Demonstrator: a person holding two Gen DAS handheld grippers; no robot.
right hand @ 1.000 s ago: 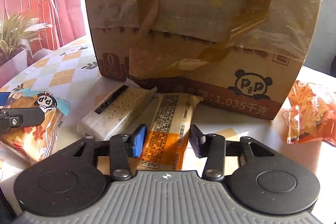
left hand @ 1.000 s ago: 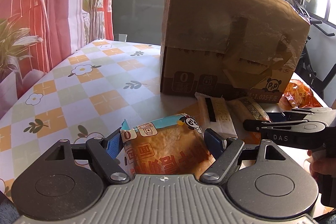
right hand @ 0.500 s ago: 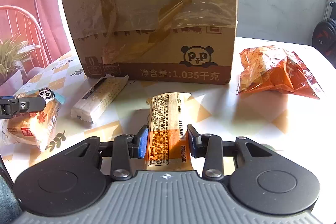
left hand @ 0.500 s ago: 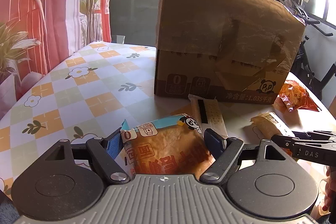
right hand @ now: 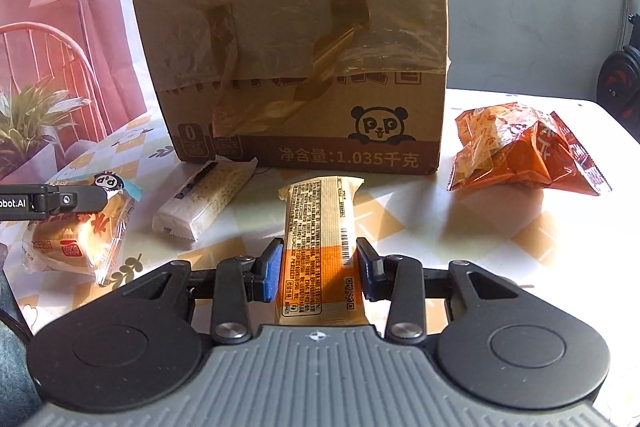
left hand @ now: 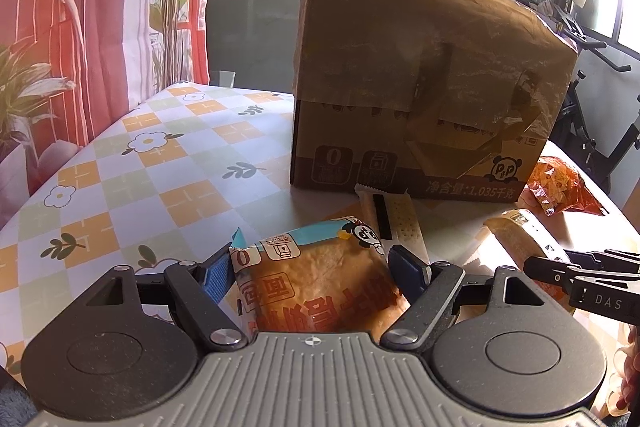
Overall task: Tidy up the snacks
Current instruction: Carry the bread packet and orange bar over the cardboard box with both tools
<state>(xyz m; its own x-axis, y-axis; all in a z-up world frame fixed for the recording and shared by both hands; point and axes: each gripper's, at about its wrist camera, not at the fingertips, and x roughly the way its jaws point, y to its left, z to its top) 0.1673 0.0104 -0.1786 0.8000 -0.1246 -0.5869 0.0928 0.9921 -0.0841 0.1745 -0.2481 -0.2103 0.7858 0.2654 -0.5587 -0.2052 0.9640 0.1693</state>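
The right claw (right hand: pixel 316 269) is gripping the orange snack bar (right hand: pixel 320 227), whose long axis is pointing toward 12 o'clock at the cardboard box (right hand: pixel 304 67). The left claw (left hand: pixel 314 269) is clamping the bread packet (left hand: pixel 320 287) at 9 o'clock over the counter (left hand: pixel 160 187).
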